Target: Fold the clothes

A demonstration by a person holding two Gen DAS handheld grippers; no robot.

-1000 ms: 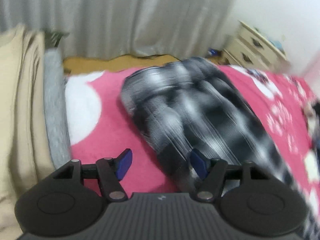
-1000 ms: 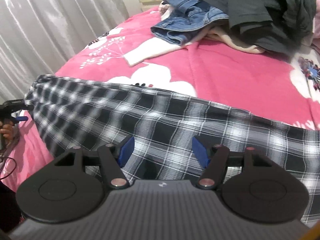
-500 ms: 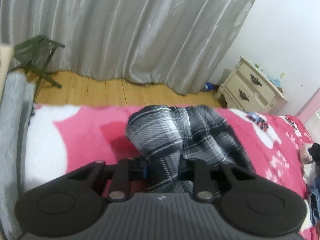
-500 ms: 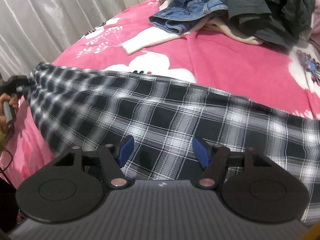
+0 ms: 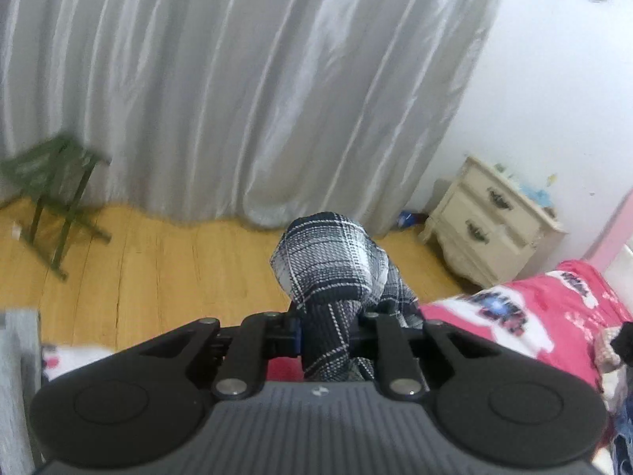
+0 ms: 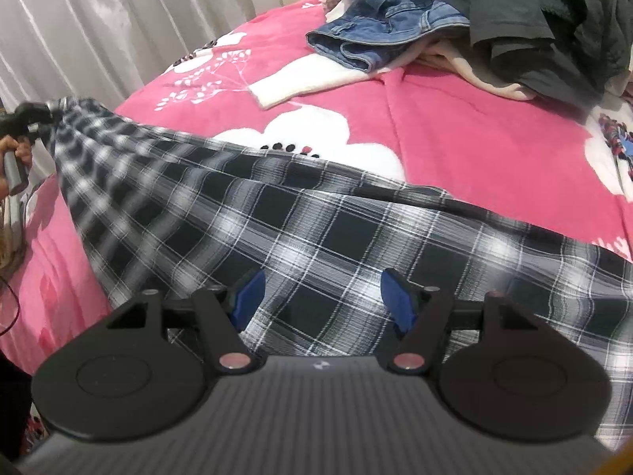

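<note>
Left wrist view: left hand-held gripper [image 5: 328, 334] clamps bunched woven plaid cloth [image 5: 328, 261]; right hand-held gripper [image 6: 319, 297] stands apart.

Your left gripper [image 5: 328, 336] is pinching a bunched end of the plaid garment [image 6: 316, 229], which is rising ahead of its fingers [image 5: 293, 334]. Beyond lies the floor [image 5: 178, 261], then the curtain [image 5: 237, 79]; the nightstand [image 5: 486, 225] is standing to their right. Under your right gripper [image 6: 321, 297], the garment is lying across the bed [image 6: 474, 150], with the clothes pile [image 6: 494, 12] behind it.
</note>
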